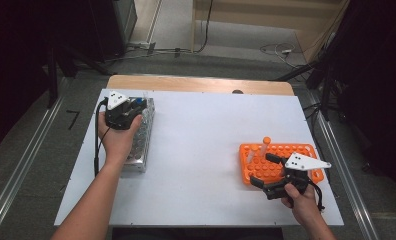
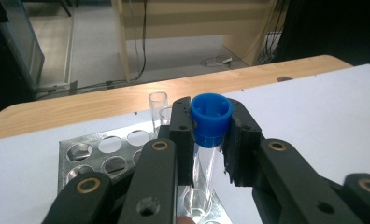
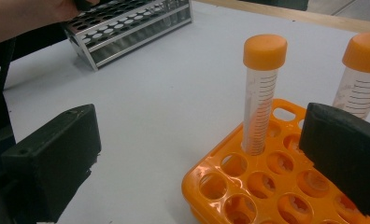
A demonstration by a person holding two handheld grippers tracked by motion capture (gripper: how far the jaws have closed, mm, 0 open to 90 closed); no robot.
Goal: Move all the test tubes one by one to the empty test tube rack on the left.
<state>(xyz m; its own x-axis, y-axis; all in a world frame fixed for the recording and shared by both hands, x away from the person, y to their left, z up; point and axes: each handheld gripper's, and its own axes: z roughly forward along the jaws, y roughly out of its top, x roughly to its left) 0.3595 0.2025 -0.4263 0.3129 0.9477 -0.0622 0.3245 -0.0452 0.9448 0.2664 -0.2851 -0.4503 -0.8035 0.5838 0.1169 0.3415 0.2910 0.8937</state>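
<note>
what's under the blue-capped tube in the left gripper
The metal rack sits under the blue-capped tube, whose lower end reaches an open hole. The left gripper hides the holes beside it, so how deep it sits is unclear.

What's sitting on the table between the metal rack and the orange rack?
Nothing: in the high view, the white tabletop between the metal tube rack and the orange tube rack is bare.

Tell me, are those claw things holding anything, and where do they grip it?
The left gripper clamps a clear blue-capped tube at its cap, above the metal rack. The right gripper stands open and holds nothing.
</note>
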